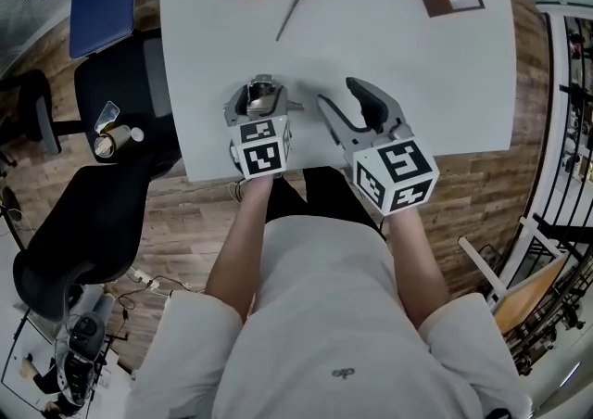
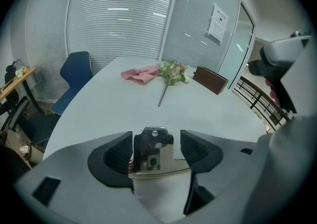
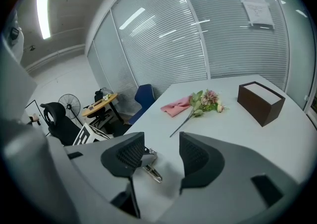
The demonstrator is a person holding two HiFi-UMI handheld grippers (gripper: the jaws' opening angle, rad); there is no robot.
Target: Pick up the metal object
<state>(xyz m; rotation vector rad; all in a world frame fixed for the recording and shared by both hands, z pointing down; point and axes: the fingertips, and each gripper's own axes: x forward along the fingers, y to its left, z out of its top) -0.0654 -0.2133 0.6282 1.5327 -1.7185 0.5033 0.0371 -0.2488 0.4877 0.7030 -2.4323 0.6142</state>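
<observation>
Straddling the metal object [image 2: 151,152] near the surface's [image 1: 389,46] near edge, the left gripper [image 2: 156,144] has its fingers spread, not yet pinching it. Closing and lifting remain. The right gripper [image 3: 161,154] hovers just right, fingers spread, empty.

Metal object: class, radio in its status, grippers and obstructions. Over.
Left gripper open, jaws either side of shiny metal object on white table. Right gripper open, empty, alongside. Nothing blocking the pickup.
</observation>
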